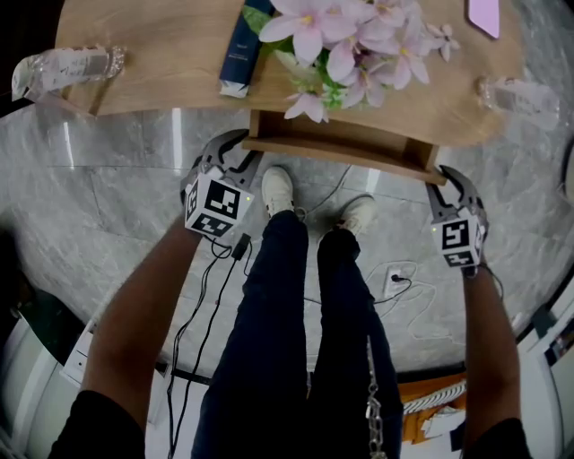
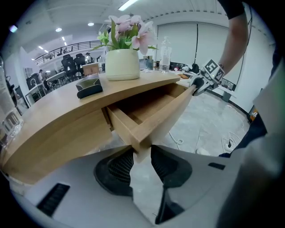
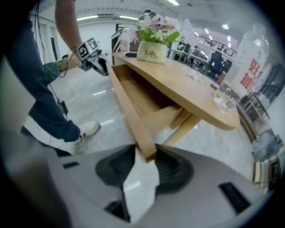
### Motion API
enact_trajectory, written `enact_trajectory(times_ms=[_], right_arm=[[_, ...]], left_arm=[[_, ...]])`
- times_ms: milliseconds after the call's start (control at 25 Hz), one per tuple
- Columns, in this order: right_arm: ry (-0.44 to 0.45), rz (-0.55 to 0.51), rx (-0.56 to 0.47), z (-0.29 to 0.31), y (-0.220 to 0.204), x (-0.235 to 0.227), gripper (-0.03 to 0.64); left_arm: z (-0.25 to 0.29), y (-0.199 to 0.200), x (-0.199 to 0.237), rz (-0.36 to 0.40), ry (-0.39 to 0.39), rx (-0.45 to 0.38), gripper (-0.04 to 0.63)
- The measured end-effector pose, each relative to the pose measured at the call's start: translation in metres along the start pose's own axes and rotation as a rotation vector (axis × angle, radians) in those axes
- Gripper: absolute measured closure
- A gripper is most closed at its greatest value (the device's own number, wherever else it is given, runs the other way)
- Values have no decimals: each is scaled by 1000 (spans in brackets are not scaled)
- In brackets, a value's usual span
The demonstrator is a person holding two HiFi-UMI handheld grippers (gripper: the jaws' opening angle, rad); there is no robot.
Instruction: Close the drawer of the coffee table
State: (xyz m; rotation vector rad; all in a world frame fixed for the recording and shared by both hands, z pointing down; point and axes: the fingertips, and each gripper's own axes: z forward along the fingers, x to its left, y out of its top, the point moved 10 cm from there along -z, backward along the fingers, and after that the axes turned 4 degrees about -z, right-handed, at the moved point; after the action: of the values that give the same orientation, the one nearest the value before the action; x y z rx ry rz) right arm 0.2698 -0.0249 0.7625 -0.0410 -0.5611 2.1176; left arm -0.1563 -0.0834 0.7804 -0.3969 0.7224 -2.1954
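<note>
The coffee table (image 1: 161, 54) is light wood, and its drawer (image 1: 341, 143) stands pulled out towards me under the near edge. My left gripper (image 1: 240, 151) is at the drawer front's left corner. In the left gripper view that corner (image 2: 139, 143) sits wedged between the black pads, with the left gripper (image 2: 141, 151) shut on it. My right gripper (image 1: 441, 177) is at the right corner. In the right gripper view the board's end (image 3: 148, 150) lies between the pads of the right gripper (image 3: 147, 156), touching them. The drawer's inside (image 3: 138, 95) looks bare.
On the tabletop stand a pot of pink flowers (image 1: 345, 45), a dark blue box (image 1: 240, 45), two clear bottles (image 1: 67, 67) (image 1: 520, 94) and a pink item (image 1: 484, 13). My legs and white shoes (image 1: 278, 188) stand before the drawer. Cables (image 1: 404, 287) trail over the marble floor.
</note>
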Motion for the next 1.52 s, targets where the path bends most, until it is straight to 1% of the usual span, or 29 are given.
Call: enact_trajectory(times_ms=[280,640,880,1160,1320,1440,1520], right_arm=[[18,0,0,-9,-10,18,468],[-24,11,-6,-8,-10,20,458],[-69,49,-17,3,2,-9,446],[-76,44,-22,17,16,-43,445],[-73,36,-30,19,19,-50,443],[-58,13,-37,19,18,-51,445],[-56,18,-37,19,18,-52,446]], left_arm=[[-11,-15,-18,8,-21,15,454],[-11,-13,-17,17,-15,11,451],[3,10,2,22,20,-8,448],[20,34,26,8,50,-15,443],[24,36,30,-25,53,-28,443],[24,36,31,-17,48,-29,442],[24,37,31,-13,52,-32,443]])
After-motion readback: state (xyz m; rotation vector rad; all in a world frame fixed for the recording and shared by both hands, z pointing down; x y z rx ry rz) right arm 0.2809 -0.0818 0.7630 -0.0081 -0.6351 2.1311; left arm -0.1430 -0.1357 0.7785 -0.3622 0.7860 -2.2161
